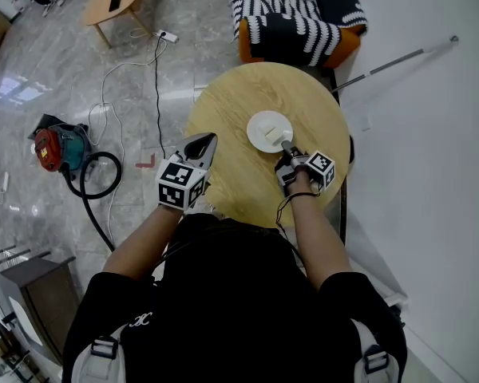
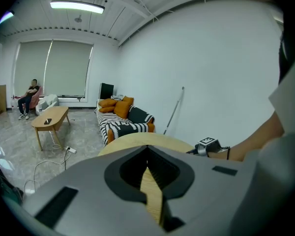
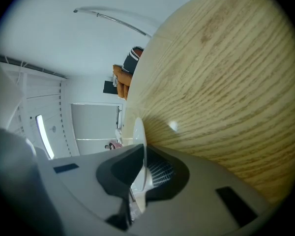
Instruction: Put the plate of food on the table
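Clamping the plate (image 3: 139, 132) by its near rim, the R gripper (image 3: 141, 151) has its jaws closed on the thin white edge, seen edge-on btwn them. In the head view the plate (image 1: 265, 126) sits over the round table (image 1: 223, 110), right of centre, w/ a pale piece of food (image 1: 270, 135) on it. Whether the plate rests on the wood or is just above it can't be told. The R gripper (image 1: 288, 148) reaches in from the person's side, marker cube (image 1: 321, 168) at its back, hand (image 1: 300, 183) behind.

L gripper (image 2: 147, 149): jaws drawn together to a point, nothing held, only a sliver of tabletop (image 2: 152, 200) showing thru the slot. In the head view the L gripper (image 1: 210, 139) is over the table's left part, apart from the plate.

Beyond the table: a striped sofa (image 1: 291, 10) w/ orange cushions, a low wood table (image 1: 116, 2) at top left, a red vacuum (image 1: 56, 148) w/ black hose on the grey floor (image 1: 64, 78), and white cable trailing to a power strip (image 1: 168, 36).
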A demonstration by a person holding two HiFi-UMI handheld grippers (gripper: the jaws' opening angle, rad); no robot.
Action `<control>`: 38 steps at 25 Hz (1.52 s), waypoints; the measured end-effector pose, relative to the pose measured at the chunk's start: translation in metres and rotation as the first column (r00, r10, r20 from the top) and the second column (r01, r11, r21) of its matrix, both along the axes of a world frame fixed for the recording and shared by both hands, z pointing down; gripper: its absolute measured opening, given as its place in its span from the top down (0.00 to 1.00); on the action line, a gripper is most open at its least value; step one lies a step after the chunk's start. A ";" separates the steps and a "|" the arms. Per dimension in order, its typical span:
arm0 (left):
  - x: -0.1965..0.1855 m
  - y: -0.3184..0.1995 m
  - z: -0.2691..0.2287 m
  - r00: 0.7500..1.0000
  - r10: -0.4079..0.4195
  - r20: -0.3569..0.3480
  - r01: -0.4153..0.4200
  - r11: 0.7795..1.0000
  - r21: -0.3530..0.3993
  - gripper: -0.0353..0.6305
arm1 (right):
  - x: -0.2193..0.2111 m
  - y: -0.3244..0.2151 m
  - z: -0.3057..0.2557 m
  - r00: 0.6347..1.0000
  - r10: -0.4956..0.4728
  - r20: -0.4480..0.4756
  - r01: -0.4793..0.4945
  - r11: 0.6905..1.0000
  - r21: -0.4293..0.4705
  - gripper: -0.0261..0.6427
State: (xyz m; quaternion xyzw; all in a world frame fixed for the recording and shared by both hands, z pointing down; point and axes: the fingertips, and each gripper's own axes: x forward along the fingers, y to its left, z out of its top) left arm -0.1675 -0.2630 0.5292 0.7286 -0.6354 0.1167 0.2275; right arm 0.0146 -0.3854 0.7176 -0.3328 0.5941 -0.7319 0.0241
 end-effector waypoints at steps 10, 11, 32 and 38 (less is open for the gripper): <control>-0.001 -0.002 -0.002 1.000 0.022 -0.004 -0.022 1.000 0.006 0.94 | 0.006 0.005 0.015 0.930 -0.141 -0.340 0.132 0.990 -0.049 0.88; -0.001 -0.002 -0.002 1.000 0.023 -0.004 -0.023 1.000 0.005 0.94 | 0.006 0.005 0.015 0.920 -0.152 -0.361 0.146 0.988 -0.043 0.88; 0.002 -0.015 -0.004 0.997 0.082 -0.016 -0.082 0.997 0.011 0.94 | 0.020 0.007 -0.012 0.672 -0.257 -0.694 0.458 0.881 0.117 0.95; 0.018 -0.025 -0.005 0.991 0.131 -0.024 -0.130 0.991 0.021 0.94 | 0.033 0.008 -0.032 0.641 -0.208 -0.738 0.503 0.841 0.200 0.95</control>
